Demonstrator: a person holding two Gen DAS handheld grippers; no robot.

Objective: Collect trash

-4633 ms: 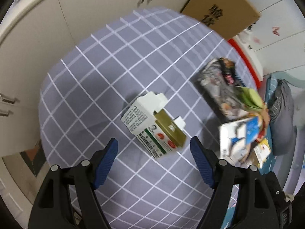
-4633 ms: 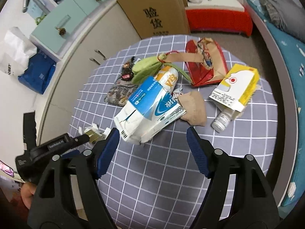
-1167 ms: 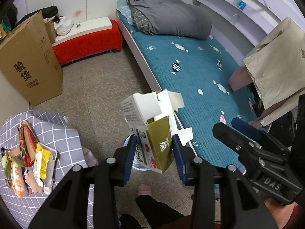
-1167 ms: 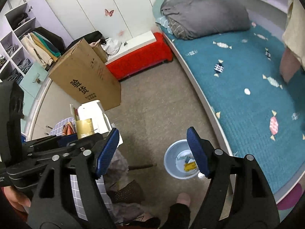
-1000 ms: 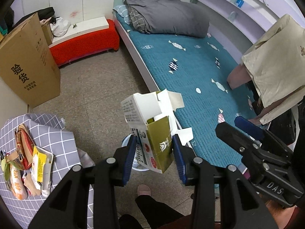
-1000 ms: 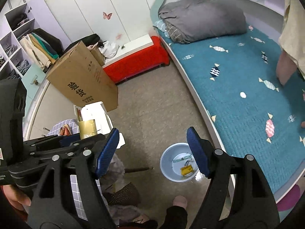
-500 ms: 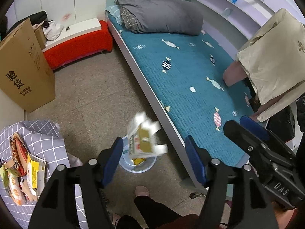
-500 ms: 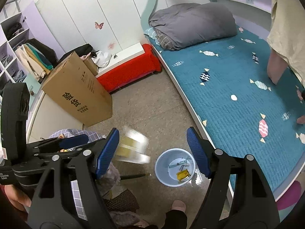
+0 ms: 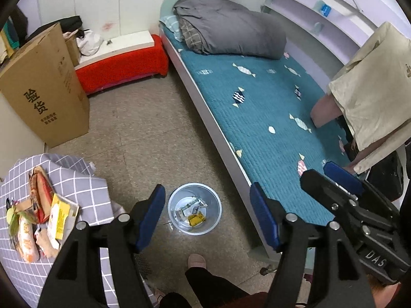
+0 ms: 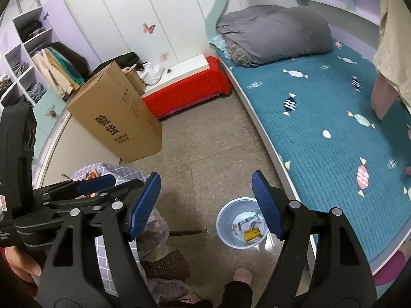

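Left wrist view: left gripper (image 9: 208,215) spread, empty, above pale bin (image 9: 194,212) on floor; carton (image 9: 193,211) lies inside. More trash (image 9: 41,213) on checkered bench (image 9: 84,192).
Right wrist view: right gripper (image 10: 206,202) spread, empty; bin (image 10: 241,228) below right finger.

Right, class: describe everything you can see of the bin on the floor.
The bin is a small round pale blue bucket, plastic by its look, with no lid. It stands upright on the speckled floor close to the bed's edge, near the cloth-covered table. Inside lie a yellow-green carton and white scraps of packaging. Neither gripper touches it.
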